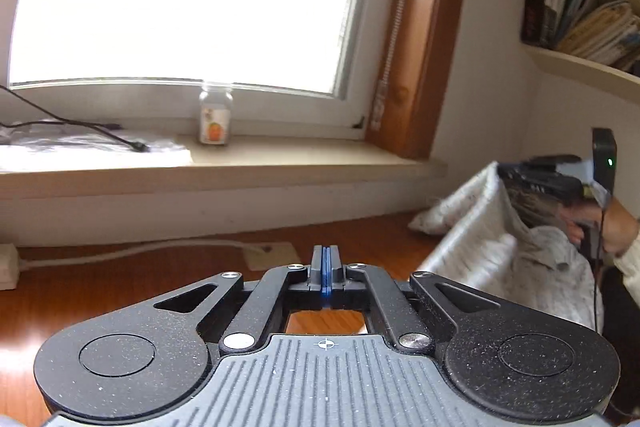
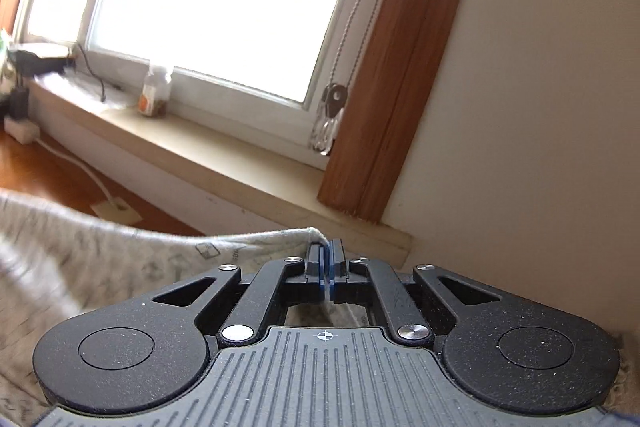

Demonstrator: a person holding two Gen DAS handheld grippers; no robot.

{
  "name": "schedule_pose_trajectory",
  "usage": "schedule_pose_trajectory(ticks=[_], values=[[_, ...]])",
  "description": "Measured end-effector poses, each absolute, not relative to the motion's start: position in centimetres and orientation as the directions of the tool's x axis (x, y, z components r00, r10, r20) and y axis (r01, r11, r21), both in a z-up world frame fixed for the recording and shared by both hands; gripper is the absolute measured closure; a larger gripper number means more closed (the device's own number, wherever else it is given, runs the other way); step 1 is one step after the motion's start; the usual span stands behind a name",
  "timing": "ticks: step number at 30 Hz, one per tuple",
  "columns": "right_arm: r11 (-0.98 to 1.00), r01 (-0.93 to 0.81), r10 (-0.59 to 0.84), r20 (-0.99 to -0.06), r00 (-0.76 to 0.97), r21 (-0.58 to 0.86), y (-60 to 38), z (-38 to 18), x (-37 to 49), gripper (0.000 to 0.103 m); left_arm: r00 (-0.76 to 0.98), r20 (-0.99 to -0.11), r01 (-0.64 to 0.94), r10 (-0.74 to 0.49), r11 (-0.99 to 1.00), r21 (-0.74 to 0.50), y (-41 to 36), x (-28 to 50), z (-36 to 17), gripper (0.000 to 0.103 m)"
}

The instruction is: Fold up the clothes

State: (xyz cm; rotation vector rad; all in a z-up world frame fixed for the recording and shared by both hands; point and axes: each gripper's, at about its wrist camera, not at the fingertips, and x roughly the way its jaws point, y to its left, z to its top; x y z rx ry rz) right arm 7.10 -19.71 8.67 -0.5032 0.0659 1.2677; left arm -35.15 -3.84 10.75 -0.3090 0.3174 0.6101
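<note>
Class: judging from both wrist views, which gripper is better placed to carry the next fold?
Right. The right gripper pinches the grey garment's edge; the left gripper is shut on nothing above the wooden table.

Garment (image 2: 120, 259) soft mottled grey cloth; desk (image 1: 120, 283) glossy wood.

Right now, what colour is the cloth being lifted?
Pale grey-white with faint dark markings; the garment shows best in the right wrist view.
</note>
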Motion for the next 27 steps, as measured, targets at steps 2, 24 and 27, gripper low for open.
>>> schedule_pose_trajectory(ticks=[2,24,27], values=[[0.2,-0.908,0.866,-0.367,0.339,-0.367,-19.1,7.3,7.1,0.1,0.765,-0.41,-0.61,0.497,0.764,-0.211,-3.4,-35.9,10.0,0.103],[0.221,-0.896,0.772,-0.492,0.402,-0.385,-21.0,0.1,9.0,0.1,0.729,-0.621,-0.527,0.289,0.815,-0.24,-5.7,-32.6,3.2,0.039],[0.213,-0.895,0.769,-0.498,0.401,-0.391,-21.0,-0.6,8.8,0.1,0.752,-0.611,-0.499,0.246,0.819,-0.284,-6.3,-32.4,3.4,0.049]])
